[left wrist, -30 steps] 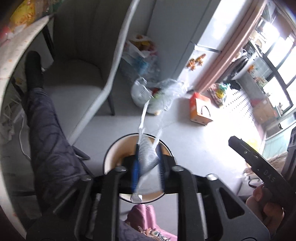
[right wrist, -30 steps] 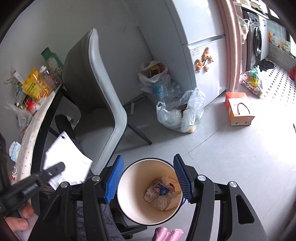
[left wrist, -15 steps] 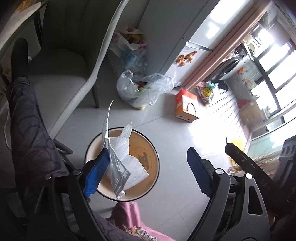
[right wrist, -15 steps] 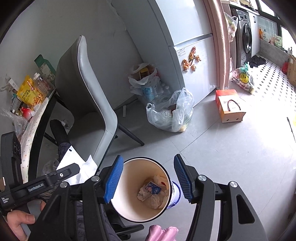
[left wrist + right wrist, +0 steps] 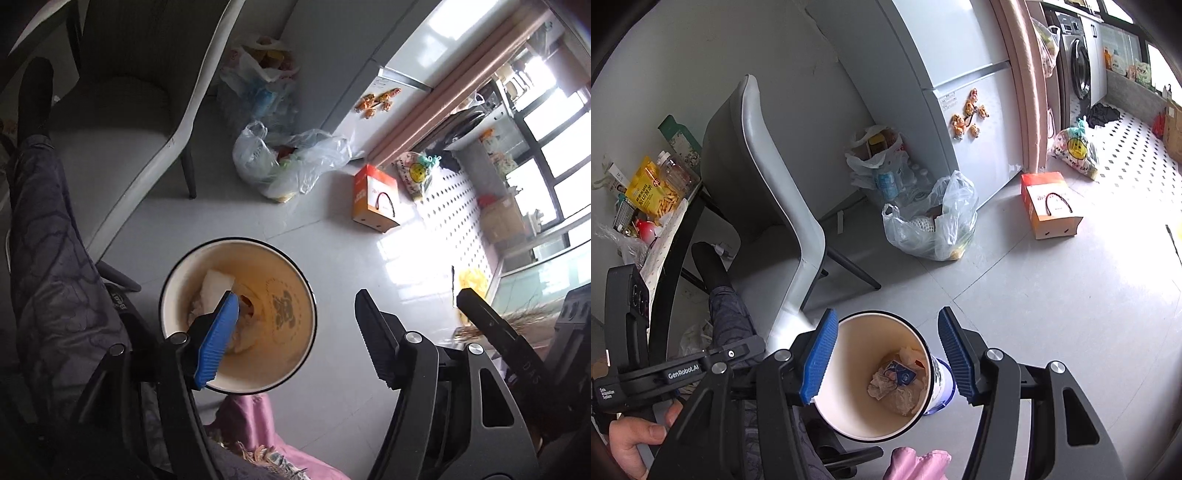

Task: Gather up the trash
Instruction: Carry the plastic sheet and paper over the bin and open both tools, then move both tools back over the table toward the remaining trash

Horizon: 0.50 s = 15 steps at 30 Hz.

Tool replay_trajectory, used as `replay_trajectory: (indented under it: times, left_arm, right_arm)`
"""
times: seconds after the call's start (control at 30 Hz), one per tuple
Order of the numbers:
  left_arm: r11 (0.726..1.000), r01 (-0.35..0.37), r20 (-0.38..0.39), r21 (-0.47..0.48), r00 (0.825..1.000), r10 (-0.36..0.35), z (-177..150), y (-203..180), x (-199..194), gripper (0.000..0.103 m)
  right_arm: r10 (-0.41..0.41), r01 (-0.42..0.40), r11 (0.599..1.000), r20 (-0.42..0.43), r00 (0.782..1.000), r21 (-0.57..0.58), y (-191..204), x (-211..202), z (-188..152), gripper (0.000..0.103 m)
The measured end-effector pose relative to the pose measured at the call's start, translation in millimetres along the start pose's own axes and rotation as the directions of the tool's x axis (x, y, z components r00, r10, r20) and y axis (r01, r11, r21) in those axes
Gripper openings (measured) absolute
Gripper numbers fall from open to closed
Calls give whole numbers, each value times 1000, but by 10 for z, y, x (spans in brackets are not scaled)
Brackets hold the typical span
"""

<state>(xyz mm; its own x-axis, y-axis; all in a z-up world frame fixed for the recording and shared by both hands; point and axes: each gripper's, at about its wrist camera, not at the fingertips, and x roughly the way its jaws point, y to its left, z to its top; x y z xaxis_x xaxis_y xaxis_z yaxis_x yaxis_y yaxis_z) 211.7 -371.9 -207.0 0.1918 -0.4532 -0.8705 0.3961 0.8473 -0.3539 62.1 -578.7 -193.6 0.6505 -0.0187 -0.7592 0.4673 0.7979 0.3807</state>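
Note:
A cream trash bin stands on the floor below me, also in the right wrist view. It holds crumpled paper and wrappers; a white paper piece lies inside. My left gripper is open and empty over the bin's rim. My right gripper is open and empty, its fingers either side of the bin's mouth. The left gripper's body shows at the left of the right wrist view.
A grey chair stands beside the bin, my leg next to it. Plastic bags and an orange box lie by the fridge. A cluttered table is at far left.
My left gripper opened and let the white paper fall into the bin. It has moved a little to the right. The right gripper has stayed open over the bin.

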Motion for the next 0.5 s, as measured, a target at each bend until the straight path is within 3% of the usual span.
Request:
replay_trajectory:
  times: [0.3, 0.4, 0.5]
  left_arm:
    - [998, -58, 66, 8, 996, 57, 51, -24, -340, 66]
    - [996, -89, 138, -3, 986, 88, 105, -2, -674, 77]
    - [994, -110, 209, -17, 972, 111, 148, 67, -1020, 87]
  right_arm:
    - [3, -3, 1000, -9, 1000, 16, -76, 40, -34, 57]
    - [16, -16, 1000, -8, 1000, -2, 16, 15, -24, 58]
    - [32, -32, 999, 6, 999, -29, 154, -52, 17, 67]
